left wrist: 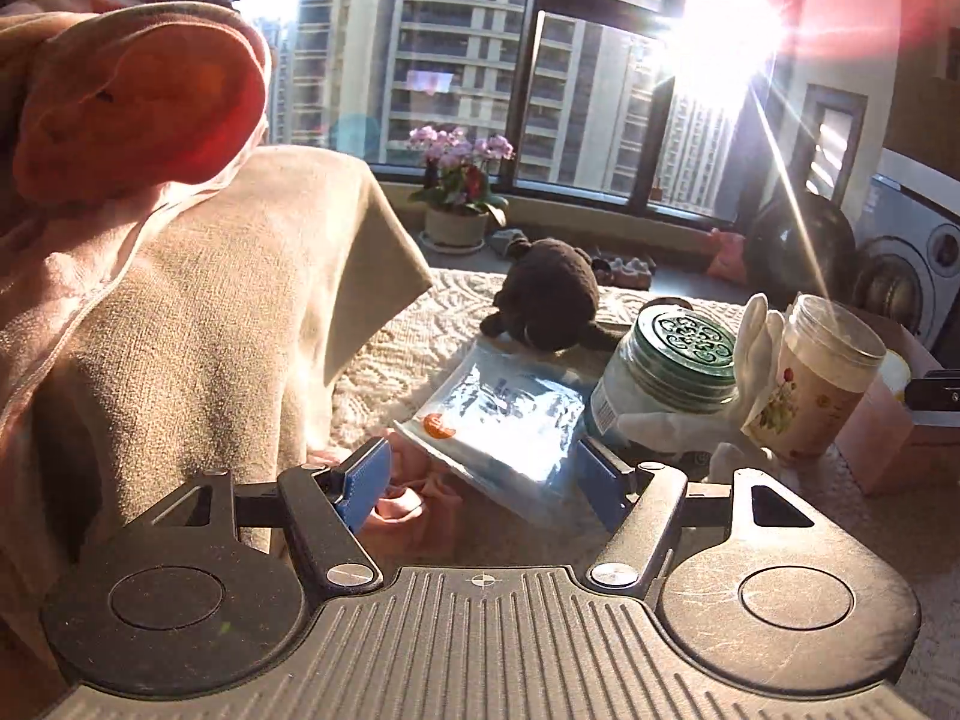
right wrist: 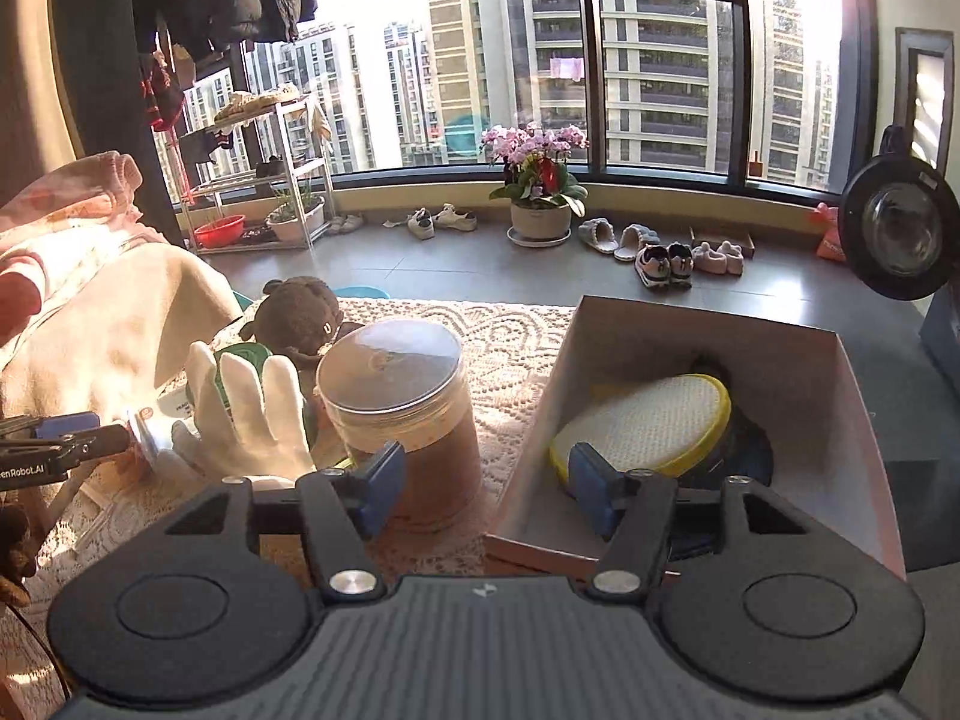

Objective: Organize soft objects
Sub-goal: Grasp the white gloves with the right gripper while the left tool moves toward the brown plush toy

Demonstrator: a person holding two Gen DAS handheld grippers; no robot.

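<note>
Here both tongs (left wrist: 480, 480) (right wrist: 486, 483) hover level, jaws apart.

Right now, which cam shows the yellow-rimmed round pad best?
Right wrist: the yellow-rimmed pad lies tilted inside the open box, mostly visible just beyond the open right tool. The left wrist view shows only a sliver of the box at its right edge; the pad can't be made out.

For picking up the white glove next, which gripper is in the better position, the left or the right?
Probably the left gripper: it is open beside the white glove and faces the soft things. The right gripper, also open, sits between the clear jar and the box.
</note>
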